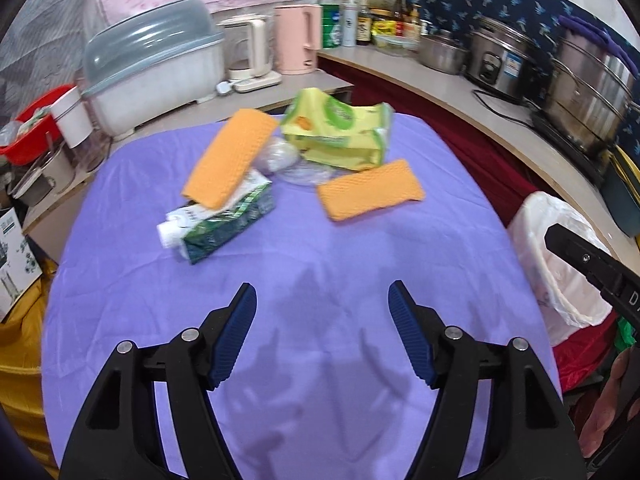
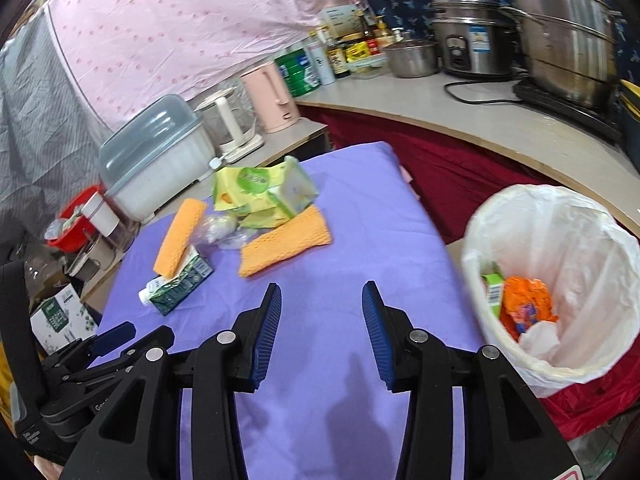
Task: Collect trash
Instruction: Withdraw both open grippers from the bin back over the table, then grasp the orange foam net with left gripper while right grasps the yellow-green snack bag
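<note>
While both tools hang over the bare near part of the purple tablecloth [image 1: 320,240], the trash waits in a loose heap at its far end. The left gripper [image 1: 322,304] has its blue ribbed pads spread wide with nothing between them; the right gripper [image 2: 322,300] stands at a narrower gap, equally empty.

In the heap, a green-and-white drink carton [image 1: 224,220] lies on its side, nearest the tools, with one orange waffle-textured cloth [image 1: 230,158] propped across it. A crumpled yellow-green plastic wrapper pack [image 1: 340,132] sits behind, a scrap of clear crinkled film [image 1: 280,156] is tucked between them, and a second orange cloth [image 1: 370,190] lies flat to the right. The white-lined waste bin [image 2: 560,220] stands just off the table's right edge, already holding some orange and green packaging.

Everything here looks light. The carton is probably the stiffest piece (likely empty, so it may dent), best pinched across its narrow body. The cloths are soft and should bunch when nipped at an edge or a fold. The wrapper and film look slippery and springy, so a raised crease seems the safest hold.
</note>
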A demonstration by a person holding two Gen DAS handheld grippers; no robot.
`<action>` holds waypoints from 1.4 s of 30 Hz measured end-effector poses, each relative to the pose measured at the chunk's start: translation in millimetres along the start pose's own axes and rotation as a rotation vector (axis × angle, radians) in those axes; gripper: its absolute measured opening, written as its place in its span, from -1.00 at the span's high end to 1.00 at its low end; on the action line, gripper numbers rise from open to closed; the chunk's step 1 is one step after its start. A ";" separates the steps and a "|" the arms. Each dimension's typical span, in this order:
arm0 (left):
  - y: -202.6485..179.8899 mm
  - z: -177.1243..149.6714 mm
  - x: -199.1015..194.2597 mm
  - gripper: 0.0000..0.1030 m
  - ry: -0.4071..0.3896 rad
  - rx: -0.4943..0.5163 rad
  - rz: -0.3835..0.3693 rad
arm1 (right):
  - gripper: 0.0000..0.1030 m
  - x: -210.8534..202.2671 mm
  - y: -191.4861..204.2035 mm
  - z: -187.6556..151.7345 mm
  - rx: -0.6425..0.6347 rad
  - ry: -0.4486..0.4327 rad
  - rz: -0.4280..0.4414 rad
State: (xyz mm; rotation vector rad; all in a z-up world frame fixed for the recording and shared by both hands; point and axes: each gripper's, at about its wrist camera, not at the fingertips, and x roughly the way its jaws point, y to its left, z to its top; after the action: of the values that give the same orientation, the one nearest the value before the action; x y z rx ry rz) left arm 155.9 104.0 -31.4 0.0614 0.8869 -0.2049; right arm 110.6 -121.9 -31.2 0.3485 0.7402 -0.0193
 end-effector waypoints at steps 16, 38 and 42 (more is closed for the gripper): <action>98.8 59.7 47.0 -0.42 -0.018 -0.100 0.088 | 0.20 98.3 71.5 53.7 -0.052 0.026 0.045; 114.6 101.1 138.8 0.10 0.068 -0.125 -0.027 | 0.23 218.5 68.2 94.1 -0.023 0.084 -0.028; 112.4 101.9 129.2 0.35 0.045 -0.114 -0.024 | 0.60 218.1 70.9 90.4 -0.048 0.090 -0.028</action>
State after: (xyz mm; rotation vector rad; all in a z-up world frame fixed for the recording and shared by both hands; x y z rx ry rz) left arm 335.8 180.3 -70.7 -0.0504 0.9425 -0.1753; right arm 341.4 -61.0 -92.5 0.2950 0.8330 -0.0121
